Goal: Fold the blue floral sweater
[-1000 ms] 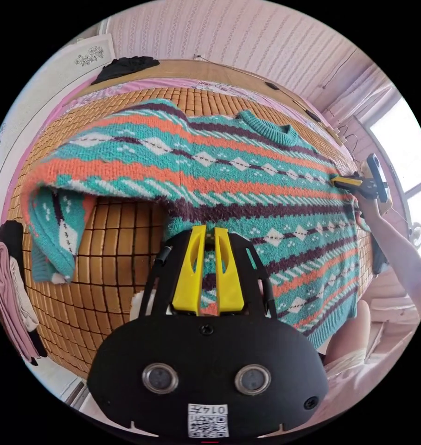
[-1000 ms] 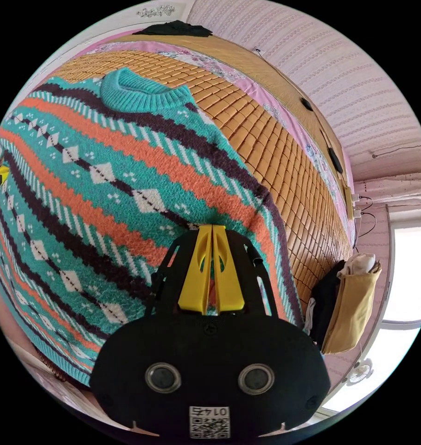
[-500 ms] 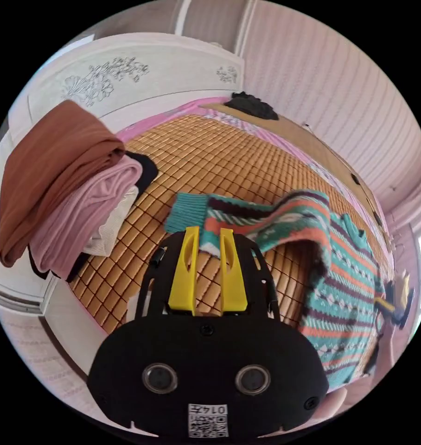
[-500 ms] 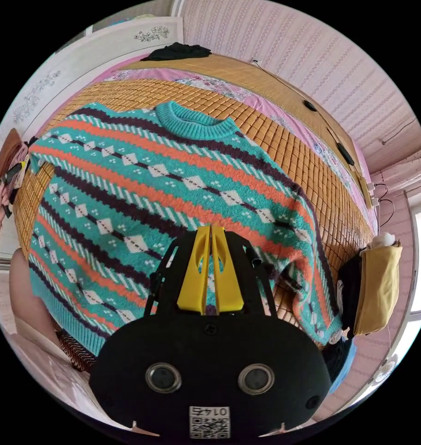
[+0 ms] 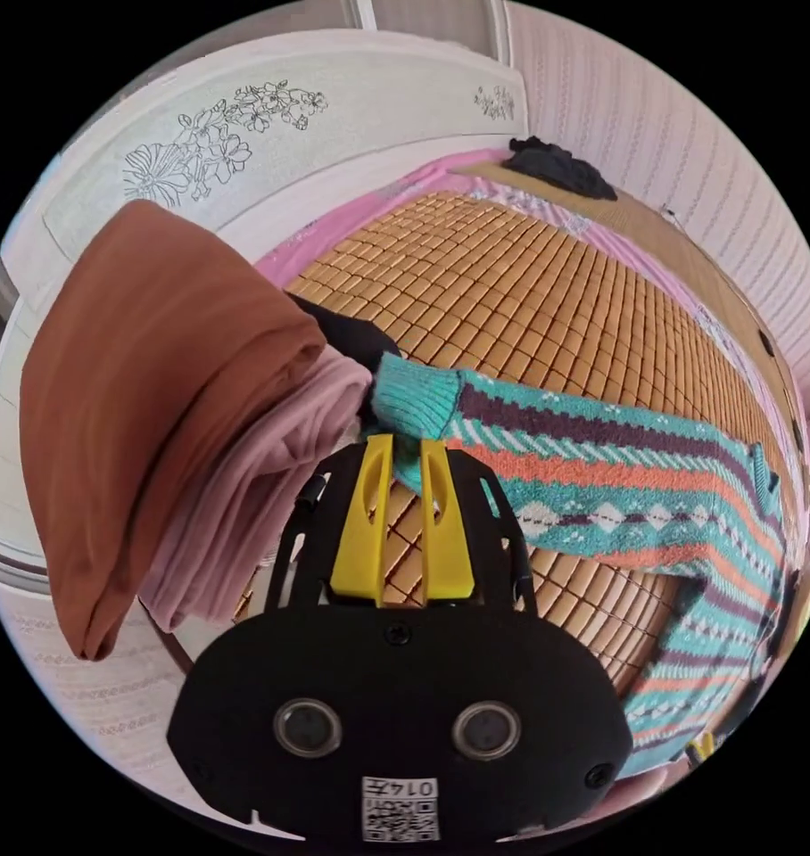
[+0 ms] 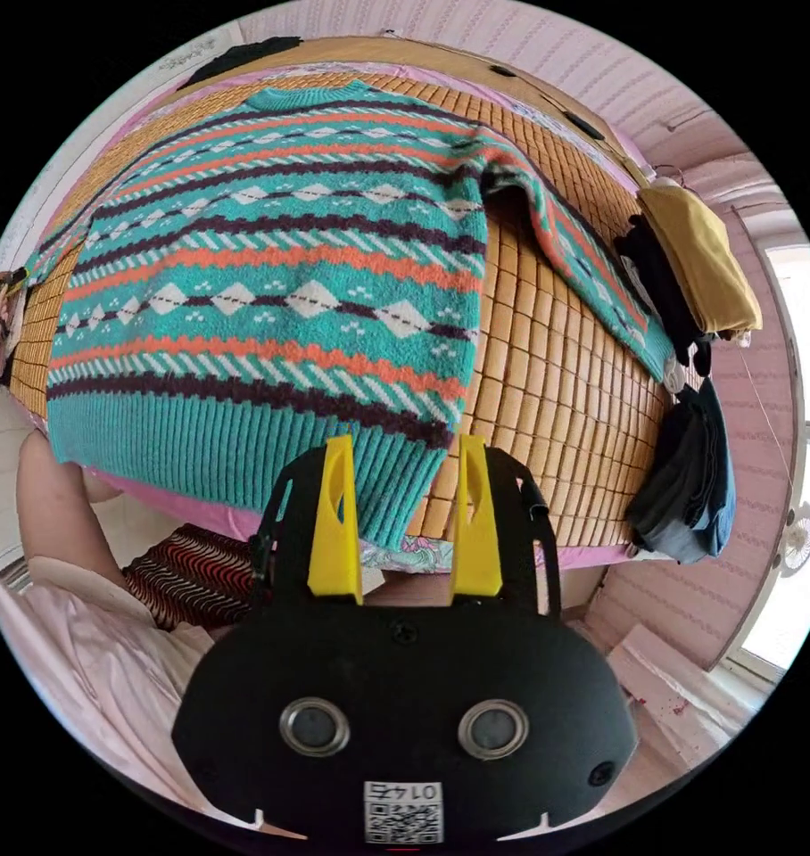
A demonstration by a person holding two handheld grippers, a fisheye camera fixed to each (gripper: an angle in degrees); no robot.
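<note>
Right gripper now off the sweater and pulled back past the hem, jaws spread wide with nothing between them, where half a second ago pressed together over the knit. Left gripper carried further along the sleeve to the teal cuff, against half a second ago, when short of it.

In the left gripper view, yellow jaws a little apart, cuff's lower edge dipping between the tips; pinched or only touching, cannot tell. Just beyond the cuff, a pile of folded clothes: brown on top, dusty pink beneath, something black behind. Sleeve stretched away across the bamboo mat towards the sweater's body at the far right edge. Further off, a white headboard with a flower drawing and a dark garment by the wall.

In the right gripper view, sweater lying flat and face up on the mat, ribbed teal hem nearest the jaws and hanging slightly over the bed's edge, neckline at the far side, the near sleeve angled out across the mat. Beside that sleeve's end, a mustard garment and dark clothes draped at the bed's side. Below left, a person's leg and pale pink clothing.
</note>
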